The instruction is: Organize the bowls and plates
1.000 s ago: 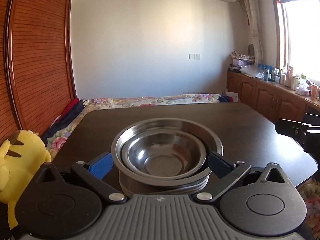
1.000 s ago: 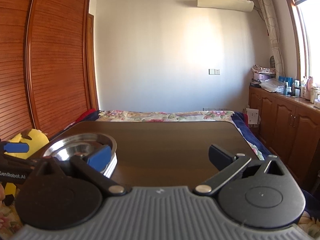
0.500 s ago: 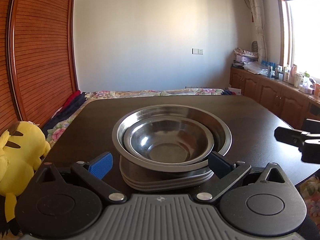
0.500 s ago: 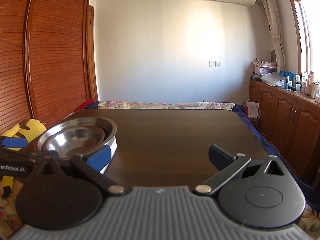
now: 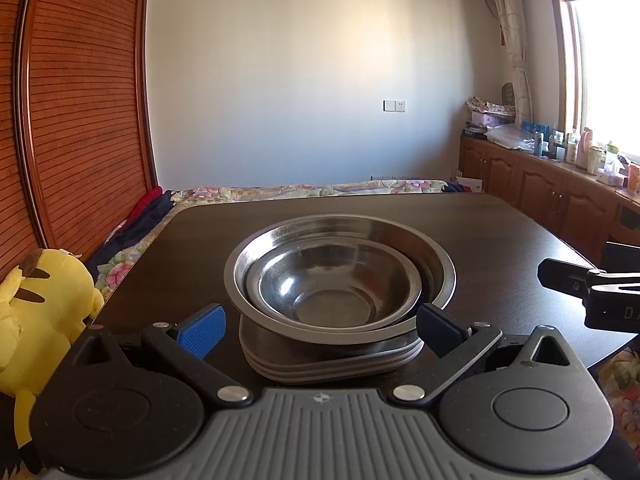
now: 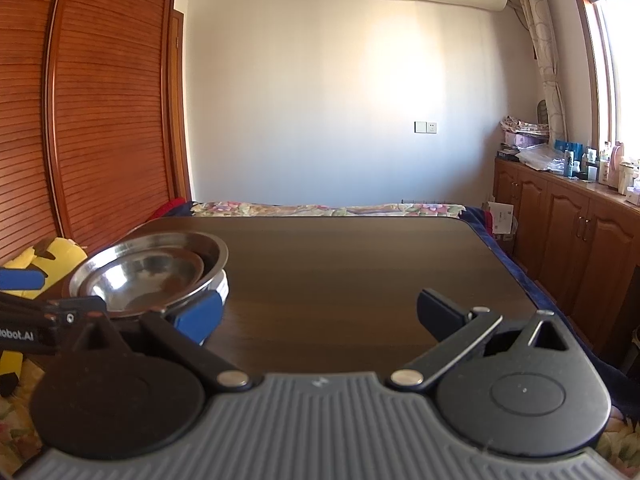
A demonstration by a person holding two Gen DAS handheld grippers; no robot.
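Now small steel bowl (image 5: 336,284) sits nested in big bowl (image 5: 436,264), atop plate stack (image 5: 332,364) on worktop (image 5: 500,240). Both hand-held grippers, left (image 5: 320,330) & right (image 6: 320,316), spread, empty. Plate count unclear.

Two round stainless-steel bowls sit nested near the left edge of the dark wooden table (image 5: 500,240): one large steel bowl (image 5: 432,264) and one smaller steel bowl (image 5: 332,292) inside it. Under them lies one stack of flat grey plates (image 5: 332,364); about three rims show at its near side, though the exact number cannot be told. One yellow plush toy (image 5: 44,312) is beyond the table's left edge. Two handheld grippers are in view, a left gripper (image 5: 320,330) and a right gripper (image 6: 320,316), each with two fingers spread apart and holding nothing.
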